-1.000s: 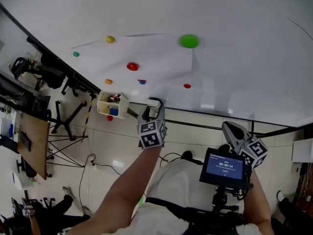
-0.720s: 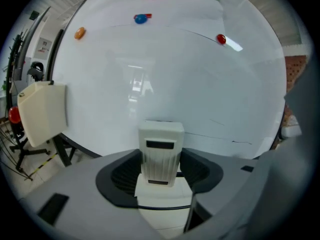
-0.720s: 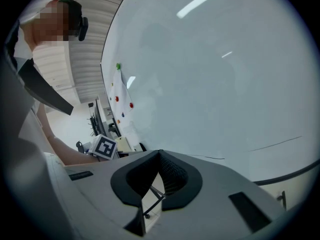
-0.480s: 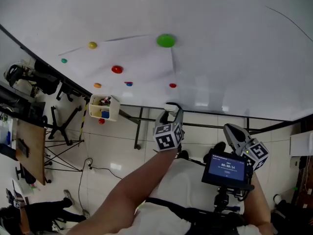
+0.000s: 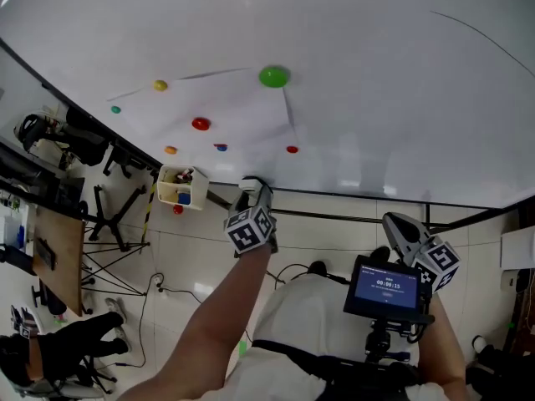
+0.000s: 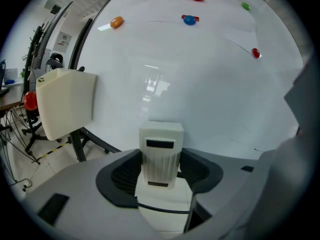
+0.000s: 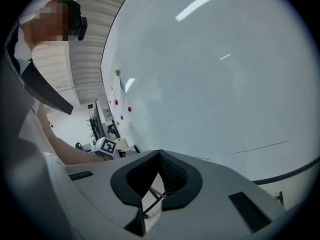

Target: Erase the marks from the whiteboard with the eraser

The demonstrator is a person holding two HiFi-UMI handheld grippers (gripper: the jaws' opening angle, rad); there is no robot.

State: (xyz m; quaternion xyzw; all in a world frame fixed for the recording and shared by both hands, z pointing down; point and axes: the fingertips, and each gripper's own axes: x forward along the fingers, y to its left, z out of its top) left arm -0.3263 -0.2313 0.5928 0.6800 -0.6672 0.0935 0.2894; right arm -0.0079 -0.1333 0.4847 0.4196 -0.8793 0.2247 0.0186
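White whiteboard (image 5: 376, 73) dotted with magnets (image 5: 273, 77) above tiled floor (image 5: 192, 257), left claw (image 6: 160, 165) clamped on eraser (image 6: 161, 139), right claw (image 7: 159, 165) closed, empty.

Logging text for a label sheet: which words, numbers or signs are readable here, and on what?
"00:00:15", as far as it can be made out: on the small screen.
Line above it on that screen: too small to read.
Notice on the far wall: too blurred to read.

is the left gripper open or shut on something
Shut on the eraser: in its own view, the left gripper has both jaws pressed against the eraser's white sides.
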